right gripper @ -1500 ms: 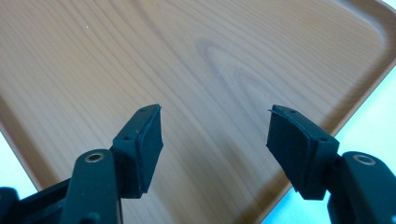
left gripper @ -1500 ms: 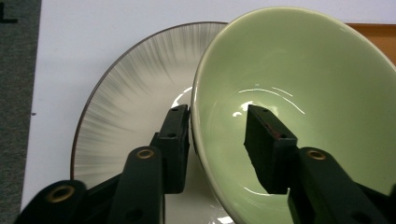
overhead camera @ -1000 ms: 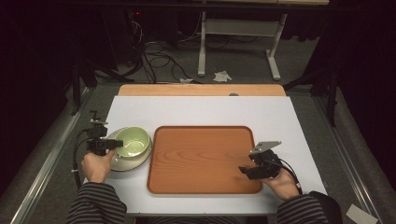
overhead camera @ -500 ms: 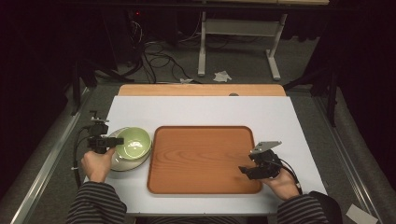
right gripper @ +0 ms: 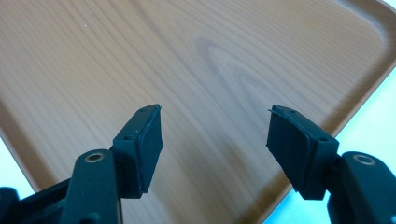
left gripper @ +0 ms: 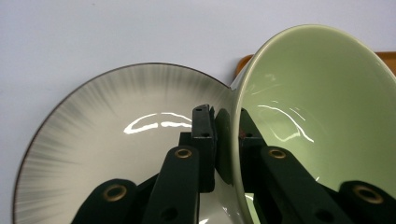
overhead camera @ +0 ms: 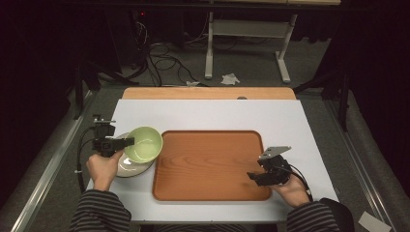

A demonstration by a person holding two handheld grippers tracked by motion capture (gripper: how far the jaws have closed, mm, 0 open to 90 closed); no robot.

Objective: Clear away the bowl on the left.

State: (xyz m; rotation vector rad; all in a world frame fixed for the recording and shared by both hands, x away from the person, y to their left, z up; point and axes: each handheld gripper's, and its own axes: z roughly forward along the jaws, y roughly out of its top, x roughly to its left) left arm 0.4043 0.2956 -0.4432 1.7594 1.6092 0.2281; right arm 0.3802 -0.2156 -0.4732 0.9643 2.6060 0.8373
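My left gripper (overhead camera: 126,142) (left gripper: 227,135) is shut on the rim of a pale green bowl (overhead camera: 144,144) (left gripper: 322,107), one jaw inside the rim and one outside. The bowl hangs tilted above a grey-white plate (overhead camera: 126,166) (left gripper: 107,140) with a dark rim, left of the wooden tray (overhead camera: 212,164). My right gripper (overhead camera: 255,176) (right gripper: 215,140) stands open over the tray's near right corner (right gripper: 187,56), with nothing between its pads.
The white table top (overhead camera: 212,116) stretches behind the tray, with a wooden strip (overhead camera: 208,93) along its far edge. Past the table are cables (overhead camera: 159,58) and a white stand (overhead camera: 246,43) on the floor. A metal rail (overhead camera: 48,164) runs along the left side.
My left gripper has lifted the green bowl off the plate and tilted it toward the tray. The right gripper has stayed where it was.
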